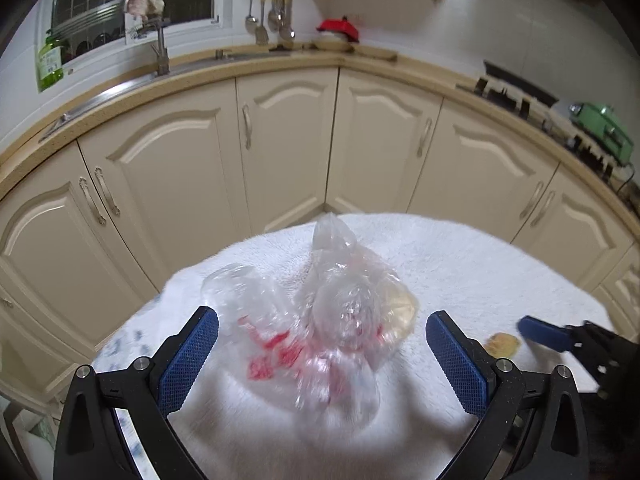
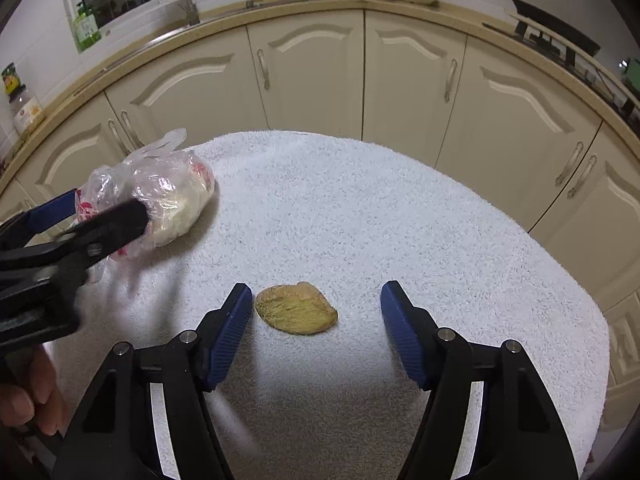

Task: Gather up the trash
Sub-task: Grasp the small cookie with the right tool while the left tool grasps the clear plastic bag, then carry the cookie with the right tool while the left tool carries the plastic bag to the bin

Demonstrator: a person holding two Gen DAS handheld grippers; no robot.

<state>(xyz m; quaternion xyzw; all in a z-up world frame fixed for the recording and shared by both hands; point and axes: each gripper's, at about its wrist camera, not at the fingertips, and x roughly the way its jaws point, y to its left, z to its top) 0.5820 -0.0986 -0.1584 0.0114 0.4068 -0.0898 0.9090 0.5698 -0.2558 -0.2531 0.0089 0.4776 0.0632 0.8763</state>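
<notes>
A clear plastic bag [image 1: 340, 312] with red print and something pale inside lies on the white towel [image 1: 460, 272] over the table. My left gripper [image 1: 322, 320] is open and straddles the bag, with its blue pads wide apart and clear of the plastic. The right wrist view shows the same bag [image 2: 168, 200] at the left, between the left gripper's fingers [image 2: 128, 216]. A flat yellow-brown scrap [image 2: 297, 309] lies on the towel between the pads of my right gripper [image 2: 316, 300]. That gripper is open; its left pad is close to the scrap and its right pad stands well off.
Cream cabinet doors [image 1: 288, 140] curve behind the table under a counter with a sink and tap [image 1: 160, 48]. A stove [image 1: 520, 96] stands at the right. A person's hand [image 2: 28, 396] shows at the lower left. The towel's far edge [image 2: 320, 136] drops toward the cabinets.
</notes>
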